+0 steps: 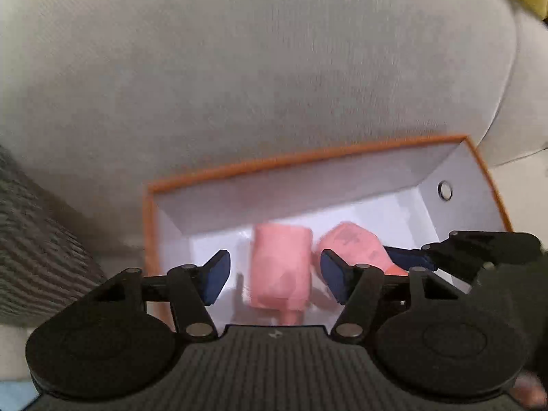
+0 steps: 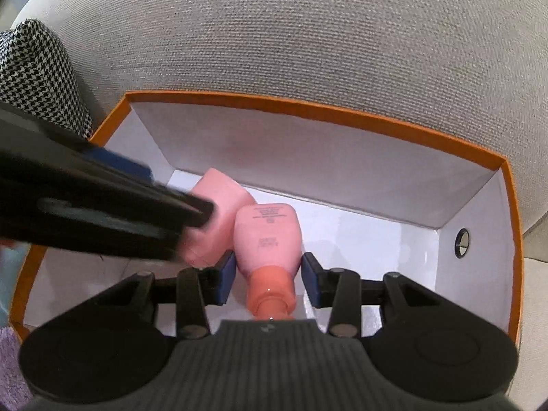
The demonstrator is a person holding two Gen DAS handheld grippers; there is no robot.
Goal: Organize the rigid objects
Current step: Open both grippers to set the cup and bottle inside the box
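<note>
An orange-rimmed box (image 2: 318, 109) with white inner walls sits against a grey woven cushion (image 2: 308, 34); two pink bottles lie on its floor, side by side and touching. In the right wrist view the right tongs (image 2: 269, 275) stand over the near part of the box, fingers parted on either side of the right pink bottle (image 2: 267, 236), whose darker cap (image 2: 270, 294) points toward the camera; whether the pads (image 2: 226, 281) press the bottle or stand just clear of it I cannot tell. The left pink bottle (image 2: 219, 212) lies just left of it, partly behind the blurred black arm of the left tongs (image 1: 275, 275). In the left wrist view those tongs are spread wide around that bottle (image 1: 279, 267) without touching it. A metal-ringed hole (image 2: 462, 242) pierces the box's right wall; a houndstooth fabric (image 2: 30, 78) shows at far left.
</note>
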